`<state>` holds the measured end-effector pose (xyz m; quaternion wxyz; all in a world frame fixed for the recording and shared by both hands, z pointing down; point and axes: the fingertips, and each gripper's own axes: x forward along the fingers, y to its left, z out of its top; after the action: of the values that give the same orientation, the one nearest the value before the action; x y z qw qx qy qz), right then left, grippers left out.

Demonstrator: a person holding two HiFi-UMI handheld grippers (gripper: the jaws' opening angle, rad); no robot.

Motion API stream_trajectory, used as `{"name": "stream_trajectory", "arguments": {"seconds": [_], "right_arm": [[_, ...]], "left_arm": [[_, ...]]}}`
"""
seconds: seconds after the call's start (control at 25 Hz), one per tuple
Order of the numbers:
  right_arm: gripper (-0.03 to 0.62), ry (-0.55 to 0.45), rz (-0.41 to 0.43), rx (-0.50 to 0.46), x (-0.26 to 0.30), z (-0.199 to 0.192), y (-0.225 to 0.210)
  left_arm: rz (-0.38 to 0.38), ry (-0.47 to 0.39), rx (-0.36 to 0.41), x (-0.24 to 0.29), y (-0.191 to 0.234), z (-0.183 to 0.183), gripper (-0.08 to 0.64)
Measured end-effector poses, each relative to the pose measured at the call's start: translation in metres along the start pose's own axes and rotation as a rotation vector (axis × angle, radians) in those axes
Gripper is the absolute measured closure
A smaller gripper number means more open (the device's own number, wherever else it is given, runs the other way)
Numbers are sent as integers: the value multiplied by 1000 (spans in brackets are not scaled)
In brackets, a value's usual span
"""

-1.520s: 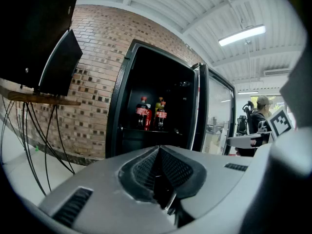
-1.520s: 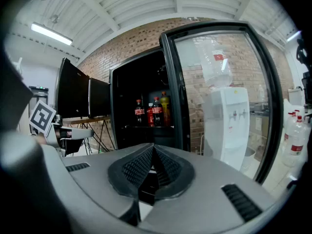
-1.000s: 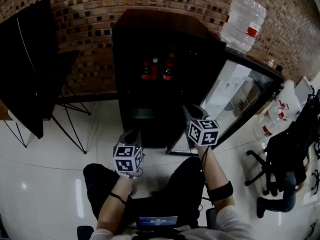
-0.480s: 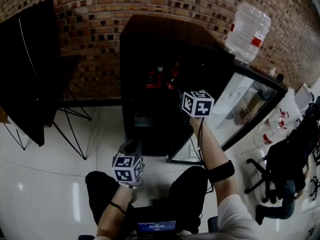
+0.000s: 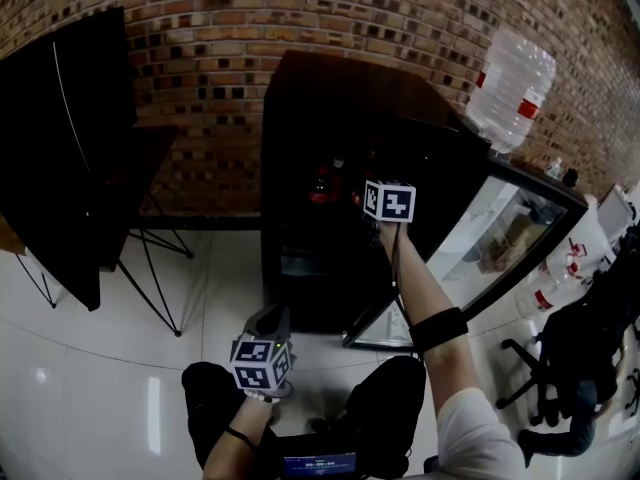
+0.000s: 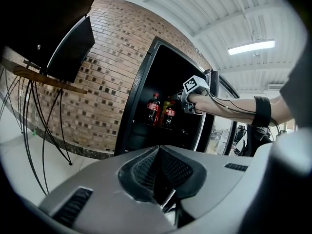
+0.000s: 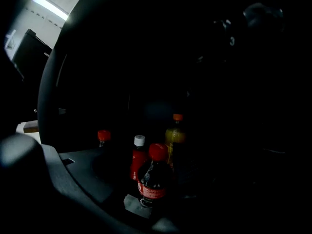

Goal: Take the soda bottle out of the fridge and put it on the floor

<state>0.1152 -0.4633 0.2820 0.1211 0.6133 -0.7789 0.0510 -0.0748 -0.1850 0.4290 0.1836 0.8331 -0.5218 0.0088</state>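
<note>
Head view: steeply down on fridge [image 5: 340, 88]. Left gripper view: low, set back, facing its open front. Right gripper view: close inside; all share the bottles [image 7: 152, 179].

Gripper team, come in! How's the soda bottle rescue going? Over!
Right gripper in fridge, jaws just opened, nothing gripped. Left gripper shut, empty. Soda bottle on shelf, other bottles behind it.

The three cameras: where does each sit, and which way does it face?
Head view: on the person's head, facing steeply down at the open fridge; shows left gripper, right gripper.
Left gripper view: on that gripper, facing the fridge along shut jaws; shows right forearm.
Right gripper view: on that gripper, facing into the dark fridge; shows its just-opened jaws, gripping nothing.
All see the bottles.
</note>
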Motion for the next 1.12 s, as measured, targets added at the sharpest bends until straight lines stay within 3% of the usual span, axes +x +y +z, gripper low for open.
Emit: {"name": "stream_trajectory", "arguments": {"seconds": [0.2,0.4,0.48,0.64,1.12], "right_arm": [[311,41,-28,15,15,-7,-9],[358,55,-16,4,20,-10,-11],[419,57,-6,-18,20,-10,-9],[423,58,13,-43,17,-9,-4],[425,14,145,-93,-71,-14,31]], "left_arm": [[8,2,-16,1,7,-4,558],[13,5,-24,2,10,-8,558],[14,8,-25,3,9,-10,558],[12,9,-27,2,6,-10,558],[-22,-7,-7,-13,-13,-5,560]]}}
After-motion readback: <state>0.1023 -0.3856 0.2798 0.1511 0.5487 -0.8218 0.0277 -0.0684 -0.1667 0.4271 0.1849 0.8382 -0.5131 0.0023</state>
